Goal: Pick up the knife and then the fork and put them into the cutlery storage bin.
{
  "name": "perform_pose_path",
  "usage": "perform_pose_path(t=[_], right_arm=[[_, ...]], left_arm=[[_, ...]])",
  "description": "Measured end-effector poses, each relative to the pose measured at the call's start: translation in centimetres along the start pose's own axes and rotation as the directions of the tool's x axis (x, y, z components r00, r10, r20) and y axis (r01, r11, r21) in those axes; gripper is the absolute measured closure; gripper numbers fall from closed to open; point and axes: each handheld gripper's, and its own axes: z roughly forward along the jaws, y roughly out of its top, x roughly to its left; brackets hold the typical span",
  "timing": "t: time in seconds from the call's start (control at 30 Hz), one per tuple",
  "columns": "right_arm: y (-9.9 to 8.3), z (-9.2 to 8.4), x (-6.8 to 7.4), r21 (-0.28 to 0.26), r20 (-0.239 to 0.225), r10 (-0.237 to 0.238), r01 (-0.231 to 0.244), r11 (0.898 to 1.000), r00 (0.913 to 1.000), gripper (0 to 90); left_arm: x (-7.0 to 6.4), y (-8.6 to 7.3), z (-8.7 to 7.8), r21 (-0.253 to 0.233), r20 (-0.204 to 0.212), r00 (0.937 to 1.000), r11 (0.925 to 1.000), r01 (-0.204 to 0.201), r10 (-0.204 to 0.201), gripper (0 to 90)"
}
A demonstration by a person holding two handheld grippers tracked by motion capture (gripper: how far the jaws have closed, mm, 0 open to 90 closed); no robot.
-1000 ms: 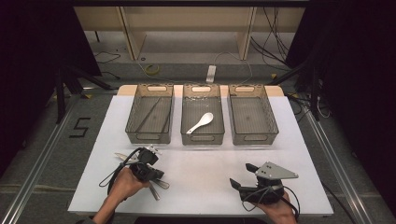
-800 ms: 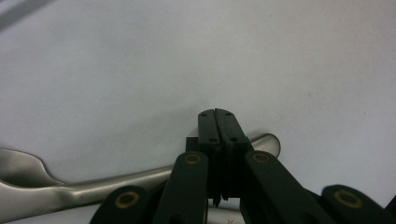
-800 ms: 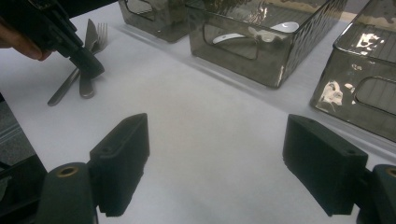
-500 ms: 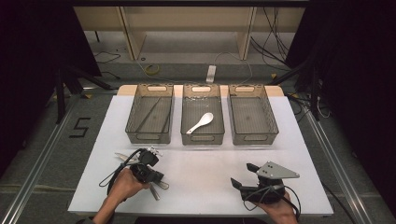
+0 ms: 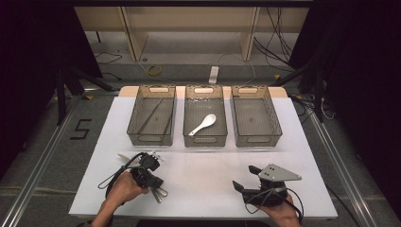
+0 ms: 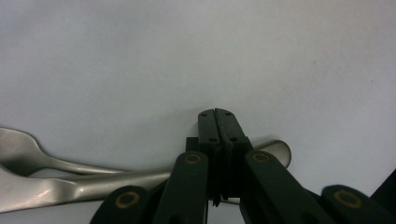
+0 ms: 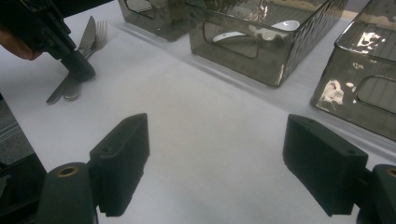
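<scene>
Several pieces of metal cutlery (image 5: 159,192) lie in a small pile on the white table (image 5: 208,175) at the front left; their handles (image 6: 84,184) run under my left gripper (image 6: 218,121). That gripper (image 5: 155,181) is shut, its jaws pressed together and pointing down onto the pile; I cannot tell whether a handle is pinched. At the front right my right gripper (image 5: 245,178) rests open, and its wide-apart jaws (image 7: 233,172) hold nothing. The right gripper view also has the left gripper (image 7: 77,67) over a fork and knife (image 7: 91,37).
Three smoky clear bins stand in a row at the back of the table. The left bin (image 5: 152,133) holds thin dark sticks, the middle bin (image 5: 204,137) a white spoon (image 5: 203,124), and the right bin (image 5: 256,133) looks empty. Bare table lies between the grippers.
</scene>
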Motion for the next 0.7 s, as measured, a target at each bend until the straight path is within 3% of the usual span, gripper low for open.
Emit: perform_pose_path(t=[0.37, 0.7], right_arm=[[0.0, 0.0, -0.1, -0.002, 0.001, -0.002, 0.002, 1.000, 1.0000, 23.8], [0.1, -0.1, 0.2, -0.001, 0.006, -0.012, 0.012, 1.000, 0.9999, 23.8]], left_arm=[[0.3, -0.6, -0.4, 0.053, 0.024, 0.9997, 0.9986, 0.002, -0.003, 89.3], [1.2, -1.6, -1.0, 0.119, 0.050, 0.9988, 0.9929, -0.004, -0.002, 89.3]])
